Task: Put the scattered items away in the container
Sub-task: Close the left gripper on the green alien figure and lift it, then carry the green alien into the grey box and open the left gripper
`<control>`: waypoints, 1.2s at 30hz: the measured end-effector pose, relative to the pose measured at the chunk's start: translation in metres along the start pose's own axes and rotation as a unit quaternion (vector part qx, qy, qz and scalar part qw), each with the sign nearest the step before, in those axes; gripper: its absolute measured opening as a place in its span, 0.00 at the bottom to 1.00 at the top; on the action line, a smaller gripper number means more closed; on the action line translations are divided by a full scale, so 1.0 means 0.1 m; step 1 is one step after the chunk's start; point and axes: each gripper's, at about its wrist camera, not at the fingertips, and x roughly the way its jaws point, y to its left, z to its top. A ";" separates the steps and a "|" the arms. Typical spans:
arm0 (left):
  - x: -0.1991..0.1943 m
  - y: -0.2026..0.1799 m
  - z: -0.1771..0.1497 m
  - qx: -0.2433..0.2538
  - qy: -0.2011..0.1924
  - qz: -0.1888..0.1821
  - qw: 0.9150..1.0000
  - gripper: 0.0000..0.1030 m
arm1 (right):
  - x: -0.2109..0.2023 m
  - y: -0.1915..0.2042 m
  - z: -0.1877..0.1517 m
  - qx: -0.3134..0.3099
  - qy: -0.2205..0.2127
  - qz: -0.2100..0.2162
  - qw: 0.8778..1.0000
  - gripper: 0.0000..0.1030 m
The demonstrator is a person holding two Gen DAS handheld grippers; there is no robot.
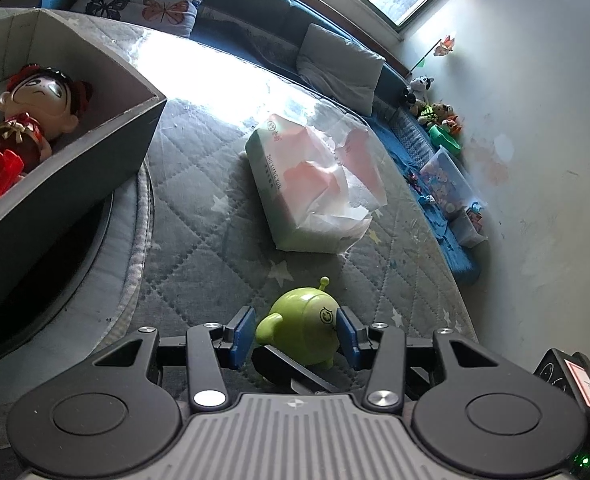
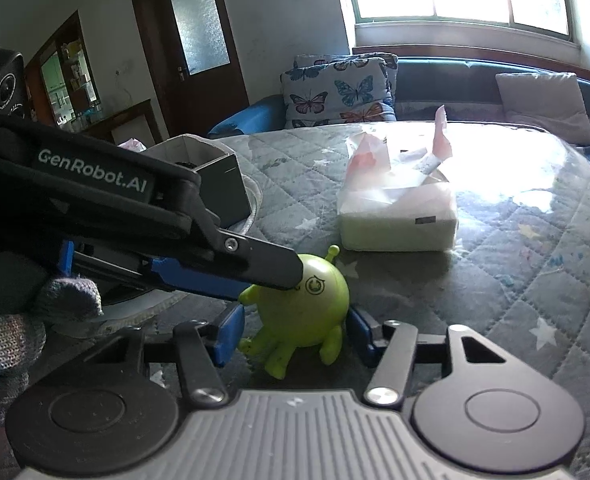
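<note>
A green alien toy [image 1: 307, 330] stands on the quilted table between the blue pads of my left gripper [image 1: 297, 334], which is open around it; the right pad touches its head and the left pad stands a little off. In the right wrist view the same toy [image 2: 309, 308] sits between the blue pads of my right gripper [image 2: 295, 334], also open. The left gripper's finger [image 2: 255, 264] reaches in from the left and touches the toy's head. The grey box [image 1: 95, 152] at the left holds a red-dressed doll [image 1: 35, 112]; it also shows in the right wrist view [image 2: 211, 168].
A soft tissue pack [image 1: 315, 184] lies on the table beyond the toy, also in the right wrist view [image 2: 399, 216]. A blue sofa [image 1: 255, 20] with butterfly cushions [image 2: 339, 92] runs behind the table. Toys and a plastic box [image 1: 447, 176] lie by the wall.
</note>
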 end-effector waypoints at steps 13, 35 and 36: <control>-0.16 0.03 -0.07 -0.004 -0.012 0.000 1.000 0.45 | -0.08 0.09 0.00 0.000 -0.002 0.000 1.000 0.47; -1.65 0.58 -0.02 -0.034 -0.148 0.051 0.987 0.45 | -0.11 1.35 0.49 -0.099 -0.047 0.084 0.990 0.47; -1.71 0.65 -0.02 -0.040 -0.153 0.055 0.986 0.45 | -0.08 1.43 0.52 -0.105 -0.046 0.091 0.989 0.47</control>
